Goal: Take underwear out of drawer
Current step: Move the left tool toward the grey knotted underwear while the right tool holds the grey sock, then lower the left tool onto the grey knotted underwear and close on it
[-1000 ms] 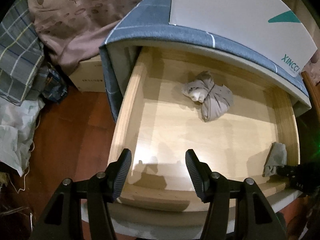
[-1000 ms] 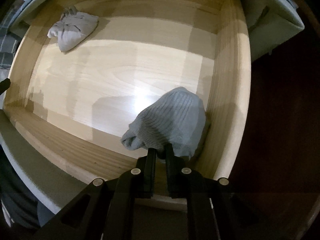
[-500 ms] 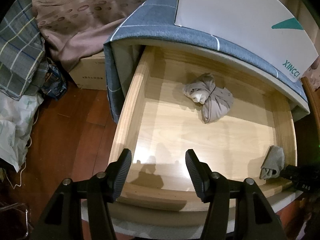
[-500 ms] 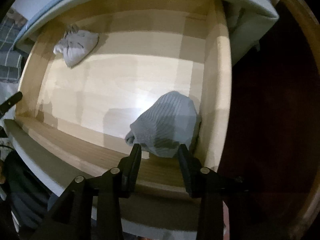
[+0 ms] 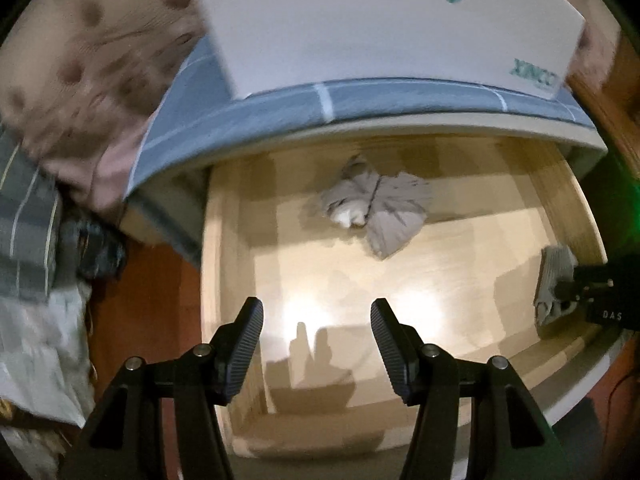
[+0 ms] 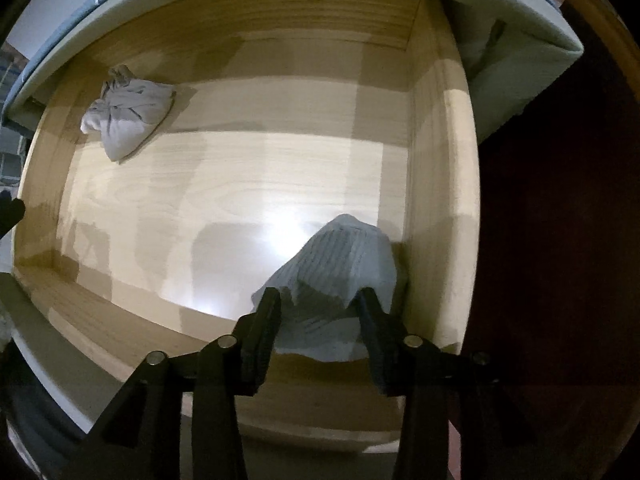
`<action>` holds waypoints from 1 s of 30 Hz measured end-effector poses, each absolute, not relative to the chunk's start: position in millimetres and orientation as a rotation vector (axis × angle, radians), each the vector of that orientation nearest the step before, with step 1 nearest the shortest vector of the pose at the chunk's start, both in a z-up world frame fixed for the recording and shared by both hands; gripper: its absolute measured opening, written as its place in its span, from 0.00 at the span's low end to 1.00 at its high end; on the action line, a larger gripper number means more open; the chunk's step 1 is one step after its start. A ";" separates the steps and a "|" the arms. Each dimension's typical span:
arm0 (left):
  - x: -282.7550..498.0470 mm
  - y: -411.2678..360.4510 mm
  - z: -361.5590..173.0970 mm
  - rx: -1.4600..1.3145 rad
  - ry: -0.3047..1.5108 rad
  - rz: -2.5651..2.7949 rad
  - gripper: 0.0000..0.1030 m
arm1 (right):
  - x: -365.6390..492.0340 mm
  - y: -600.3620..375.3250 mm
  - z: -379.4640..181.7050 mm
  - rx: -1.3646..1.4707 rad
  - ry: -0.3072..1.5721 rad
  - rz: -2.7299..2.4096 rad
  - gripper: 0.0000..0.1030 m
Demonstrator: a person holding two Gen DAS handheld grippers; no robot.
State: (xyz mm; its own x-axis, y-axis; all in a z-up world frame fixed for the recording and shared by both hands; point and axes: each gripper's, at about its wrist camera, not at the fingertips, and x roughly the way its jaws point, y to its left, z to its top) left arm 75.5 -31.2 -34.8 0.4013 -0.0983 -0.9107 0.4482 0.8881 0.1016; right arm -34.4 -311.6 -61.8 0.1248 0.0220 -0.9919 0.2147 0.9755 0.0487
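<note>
Both garments remain in the drawer [image 6: 436, 184]: right gripper [image 6: 318, 308], jaws opening, straddles the ribbed underwear [image 6: 344, 256] ungripped; left gripper [image 5: 316, 320] gapes empty.

The drawer [image 6: 440, 184] stands pulled out, its top open. Most of its pale floor lies bare from the centre out to 9 o'clock in the right wrist view. A knotted grey bundle [image 6: 128, 116] takes the 10 o'clock corner. A ribbed grey garment [image 6: 344, 256] fills the 5 o'clock corner, tight against the right wall, with the right gripper [image 6: 318, 312] opening astride it. The bed edge [image 5: 360, 100] overhangs the rear at 12 o'clock. The left gripper [image 5: 316, 344], jaws apart, hangs over the front.
</note>
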 end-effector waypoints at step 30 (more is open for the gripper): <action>35.8 -110.3 -133.3 1.634 0.305 -0.501 0.56 | -38.3 -307.1 -62.3 0.168 1.410 -0.175 0.52</action>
State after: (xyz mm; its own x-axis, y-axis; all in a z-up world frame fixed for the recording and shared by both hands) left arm 35.8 -110.3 -133.3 0.8672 -0.0924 -0.4893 0.4770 -0.1281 0.8695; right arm -38.3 -307.1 -62.3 0.1511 -0.0215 -0.9883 0.2205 0.9753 0.0125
